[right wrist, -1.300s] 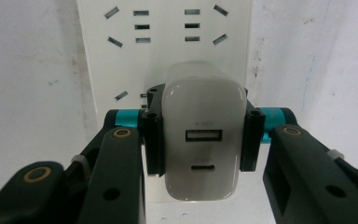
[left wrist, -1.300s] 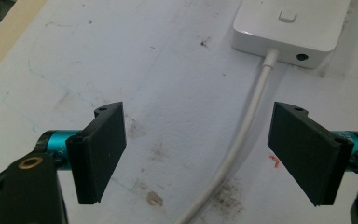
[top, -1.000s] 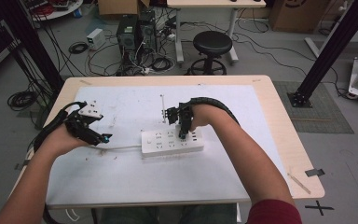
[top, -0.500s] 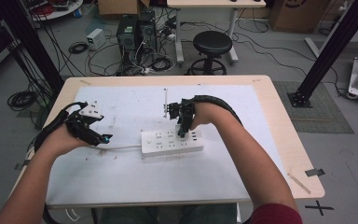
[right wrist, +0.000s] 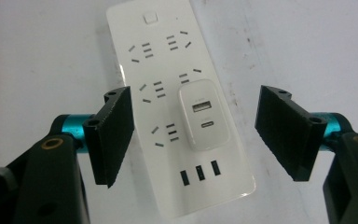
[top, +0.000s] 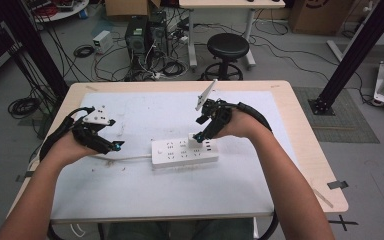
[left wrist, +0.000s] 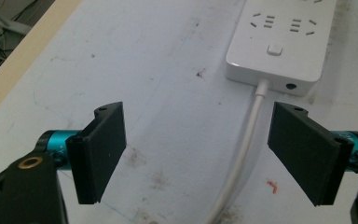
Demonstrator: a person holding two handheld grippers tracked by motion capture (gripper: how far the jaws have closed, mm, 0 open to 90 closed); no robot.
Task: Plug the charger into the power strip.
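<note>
White power strip (top: 184, 152) lies flat near the middle of the table (top: 285, 120), its cord (left wrist: 242, 154) running off toward the left gripper (top: 111, 146). A small white USB charger (right wrist: 202, 114) sits plugged into one of the strip's sockets, flush as far as the right gripper view shows.

Right gripper (top: 199, 137) hovers directly above the charger, jaws spread wide to either side of it and touching nothing (released, or not yet closed; which of the two the frame alone cannot say). Left gripper is also open and empty, jaws straddling the cord just short of the strip's switch end.

Judgement: if the job is insertion, it looks essentially complete, leaving the hands to clear away. If it is removal, the grasp and pull are both outstanding.
</note>
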